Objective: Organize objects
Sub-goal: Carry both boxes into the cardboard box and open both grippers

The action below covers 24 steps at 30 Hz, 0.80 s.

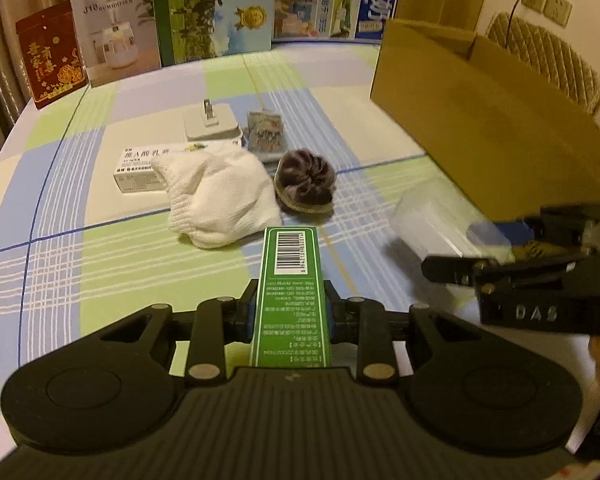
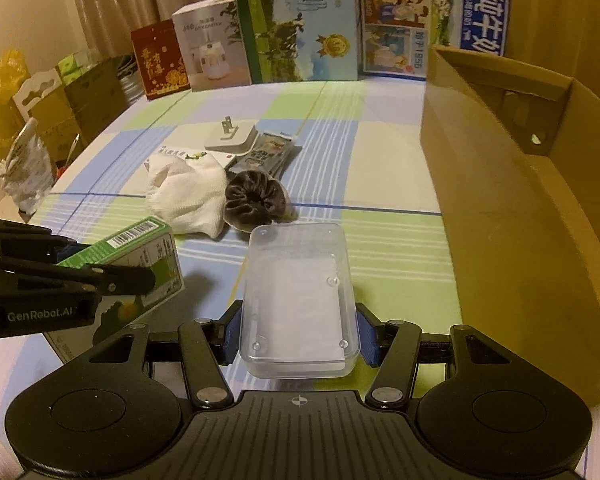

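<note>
My left gripper [image 1: 291, 312] is shut on a green carton [image 1: 292, 292] with a barcode, held above the table; the carton also shows in the right wrist view [image 2: 140, 264]. My right gripper [image 2: 298, 332] is shut on a clear plastic box [image 2: 298, 300], which appears at the right of the left wrist view [image 1: 443, 220]. Ahead on the checked tablecloth [image 1: 100, 264] lie a white cloth [image 1: 220, 196], a dark scrunchie [image 1: 305, 182], a white medicine box [image 1: 140, 168], a white plug adapter [image 1: 212, 122] and a snack packet [image 1: 266, 130]. An open cardboard box [image 2: 519, 184] stands at the right.
Tall printed cartons [image 2: 300, 24], a white humidifier box [image 2: 210, 44] and a red packet [image 2: 160, 60] line the table's far edge. Bags and boxes [image 2: 40, 120] stand off the table's left side. A wicker chair [image 1: 547, 60] is behind the cardboard box.
</note>
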Each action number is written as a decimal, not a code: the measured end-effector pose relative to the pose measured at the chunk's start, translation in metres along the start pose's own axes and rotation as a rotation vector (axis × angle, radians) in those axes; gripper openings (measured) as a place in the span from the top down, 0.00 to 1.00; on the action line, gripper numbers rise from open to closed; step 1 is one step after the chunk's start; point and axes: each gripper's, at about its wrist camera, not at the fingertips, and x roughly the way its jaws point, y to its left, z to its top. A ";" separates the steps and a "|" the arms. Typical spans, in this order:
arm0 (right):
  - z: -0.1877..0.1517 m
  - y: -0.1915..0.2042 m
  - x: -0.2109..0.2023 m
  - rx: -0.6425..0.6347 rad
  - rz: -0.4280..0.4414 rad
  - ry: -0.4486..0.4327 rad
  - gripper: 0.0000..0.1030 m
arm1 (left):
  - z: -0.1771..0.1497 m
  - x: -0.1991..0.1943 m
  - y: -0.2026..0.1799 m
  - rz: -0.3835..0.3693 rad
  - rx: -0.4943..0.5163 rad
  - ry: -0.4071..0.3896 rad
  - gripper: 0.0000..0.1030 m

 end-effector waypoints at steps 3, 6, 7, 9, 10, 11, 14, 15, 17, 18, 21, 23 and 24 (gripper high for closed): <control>-0.002 -0.002 -0.012 0.023 0.008 -0.024 0.49 | -0.001 -0.009 -0.009 0.006 0.000 -0.016 0.76; -0.001 -0.002 -0.025 0.037 0.009 -0.052 0.49 | -0.002 -0.020 -0.018 0.011 -0.012 -0.034 0.76; 0.001 -0.003 -0.030 0.038 0.011 -0.062 0.49 | -0.002 -0.026 -0.021 0.010 -0.025 -0.046 0.76; 0.006 -0.004 -0.042 0.035 0.013 -0.080 0.49 | 0.000 -0.037 -0.025 0.006 -0.053 -0.067 0.76; 0.010 -0.006 -0.050 0.035 0.014 -0.092 0.49 | 0.002 -0.043 -0.028 0.000 -0.063 -0.080 0.76; 0.013 -0.009 -0.058 0.036 0.013 -0.104 0.49 | 0.005 -0.048 -0.031 -0.004 -0.066 -0.089 0.76; 0.027 -0.022 -0.084 0.055 0.006 -0.146 0.49 | 0.021 -0.062 -0.045 -0.011 -0.058 -0.111 0.76; 0.032 -0.029 -0.095 0.064 -0.001 -0.163 0.49 | 0.027 -0.066 -0.050 -0.016 -0.055 -0.119 0.76; 0.039 -0.042 -0.113 0.073 -0.018 -0.188 0.49 | 0.040 -0.072 -0.064 -0.021 -0.042 -0.135 0.76; 0.042 -0.051 -0.123 0.080 -0.028 -0.200 0.49 | 0.047 -0.075 -0.074 -0.028 -0.031 -0.145 0.76; 0.047 -0.081 -0.149 0.109 -0.060 -0.227 0.49 | 0.065 -0.079 -0.103 -0.065 -0.004 -0.163 0.76; 0.048 -0.102 -0.161 0.126 -0.085 -0.234 0.49 | 0.075 -0.079 -0.124 -0.088 0.013 -0.171 0.76; 0.047 -0.110 -0.166 0.132 -0.097 -0.236 0.49 | 0.080 -0.078 -0.134 -0.096 0.022 -0.174 0.76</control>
